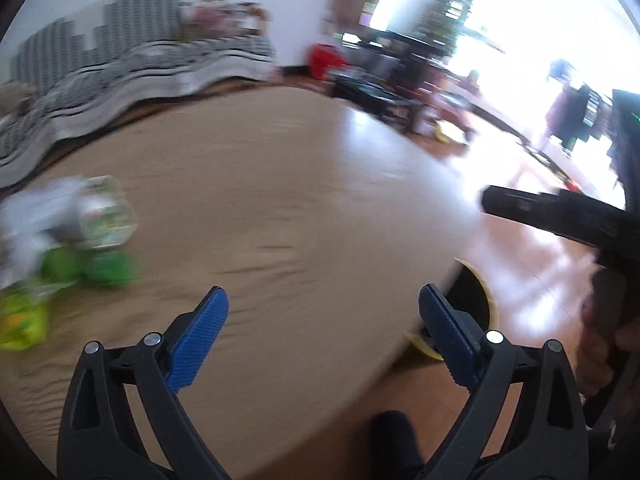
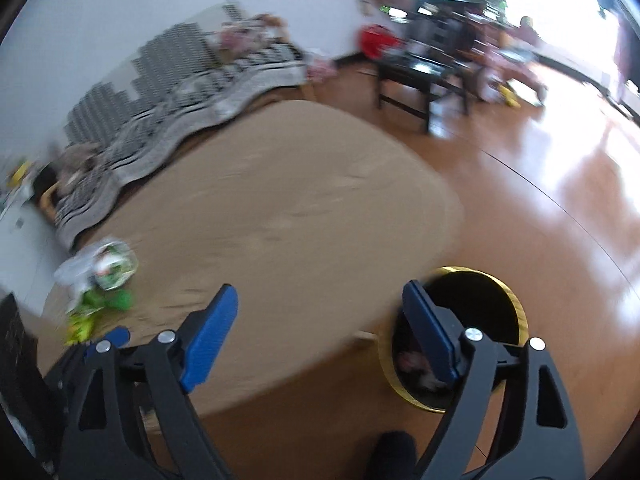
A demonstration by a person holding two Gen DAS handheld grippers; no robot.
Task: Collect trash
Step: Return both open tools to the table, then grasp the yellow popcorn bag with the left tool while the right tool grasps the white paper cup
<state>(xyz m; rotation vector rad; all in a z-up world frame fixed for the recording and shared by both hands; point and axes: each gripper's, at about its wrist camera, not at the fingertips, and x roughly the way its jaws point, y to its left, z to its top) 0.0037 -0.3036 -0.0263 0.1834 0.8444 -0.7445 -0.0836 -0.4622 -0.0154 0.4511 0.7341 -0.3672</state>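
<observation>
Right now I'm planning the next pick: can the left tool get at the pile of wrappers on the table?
Probably yes. The left tool is open and empty, and bare table lies between it and the pile of wrappers off to its left; nothing blocks the way.

A tan table (image 2: 280, 184) is seen at frame centre. Green, yellow and white trash (image 2: 100, 288) is noted at lower left. A black bin (image 2: 516, 304) with a gold rim is recorded at lower right. Blue pads (image 2: 210, 344) on black arms are observed. A black-and-white striped blanket (image 2: 192, 92) is seen at upper left, over an orange-brown floor (image 2: 540, 184).
</observation>
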